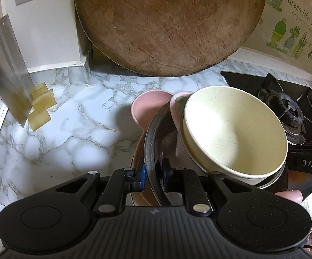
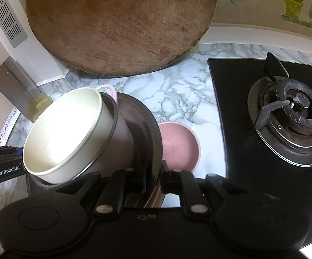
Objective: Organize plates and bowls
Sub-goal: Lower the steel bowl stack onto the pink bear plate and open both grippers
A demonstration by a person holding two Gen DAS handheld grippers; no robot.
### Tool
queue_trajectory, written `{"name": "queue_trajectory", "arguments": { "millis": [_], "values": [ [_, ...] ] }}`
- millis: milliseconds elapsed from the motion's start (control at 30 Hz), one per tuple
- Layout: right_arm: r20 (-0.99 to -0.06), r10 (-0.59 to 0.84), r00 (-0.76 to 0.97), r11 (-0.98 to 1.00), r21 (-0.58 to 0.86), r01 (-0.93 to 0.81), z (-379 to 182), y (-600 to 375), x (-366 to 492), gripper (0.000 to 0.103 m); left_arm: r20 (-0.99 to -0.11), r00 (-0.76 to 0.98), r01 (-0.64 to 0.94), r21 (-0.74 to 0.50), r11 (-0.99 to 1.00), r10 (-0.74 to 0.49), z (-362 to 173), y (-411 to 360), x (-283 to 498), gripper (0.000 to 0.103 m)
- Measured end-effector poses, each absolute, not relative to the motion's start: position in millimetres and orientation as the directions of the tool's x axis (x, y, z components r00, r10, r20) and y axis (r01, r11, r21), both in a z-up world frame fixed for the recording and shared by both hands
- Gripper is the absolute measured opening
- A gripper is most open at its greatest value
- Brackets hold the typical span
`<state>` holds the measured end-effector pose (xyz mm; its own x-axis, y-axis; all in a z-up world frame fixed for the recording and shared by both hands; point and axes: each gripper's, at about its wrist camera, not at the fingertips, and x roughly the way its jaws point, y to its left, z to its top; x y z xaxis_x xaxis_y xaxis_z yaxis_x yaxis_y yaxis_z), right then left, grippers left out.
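The left tongs [image 1: 152, 178] are clamping the rim of a steel plate [image 1: 153, 133], and the right tongs [image 2: 153, 180] are clamping the opposite rim of that same plate. It is tilting between them, so both are equally near it. Just ahead of both, 1 cream bowl [image 1: 233, 129] is sitting nested in 1 pink bowl [image 2: 121, 133] on the plate. Beyond, 1 more pink bowl [image 2: 179, 145] is resting on the tabletop [image 1: 69, 133]. Farther ahead, 1 wooden board [image 1: 169, 23] is leaning upright.
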<state>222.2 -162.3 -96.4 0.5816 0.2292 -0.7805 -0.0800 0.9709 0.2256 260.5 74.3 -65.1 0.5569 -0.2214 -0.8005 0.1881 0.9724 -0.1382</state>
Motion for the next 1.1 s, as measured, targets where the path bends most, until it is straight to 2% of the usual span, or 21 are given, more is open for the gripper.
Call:
{"name": "queue_trajectory", "arguments": {
  "millis": [467, 900, 1067, 1100],
  "values": [
    [-0.787, 0.201, 0.583, 0.978, 0.193, -0.077, -100.5, -157.5, 223.9, 0.014, -0.802, 0.553, 0.2, -0.134, 0.97, -0.225, -71.6, 75.5, 261.4, 0.014],
    [-0.789, 0.178, 0.589, 0.983, 0.171, -0.068, -99.2, -155.3, 220.5, 0.025, -0.813, 0.545, 0.193, -0.12, 0.974, -0.208, -71.6, 76.5, 259.1, 0.016],
    [-0.78, 0.183, 0.598, 0.982, 0.176, -0.071, -95.8, -157.2, 216.4, 0.035, -0.815, 0.549, 0.187, -0.094, 0.978, -0.184, -72.4, 78.0, 255.9, 0.025],
    [-0.779, 0.182, 0.6, 0.982, 0.176, -0.07, -95.2, -157.5, 215.5, 0.037, -0.816, 0.548, 0.185, -0.095, 0.978, -0.183, -72.0, 78.6, 255.4, 0.03]
  ]
}}
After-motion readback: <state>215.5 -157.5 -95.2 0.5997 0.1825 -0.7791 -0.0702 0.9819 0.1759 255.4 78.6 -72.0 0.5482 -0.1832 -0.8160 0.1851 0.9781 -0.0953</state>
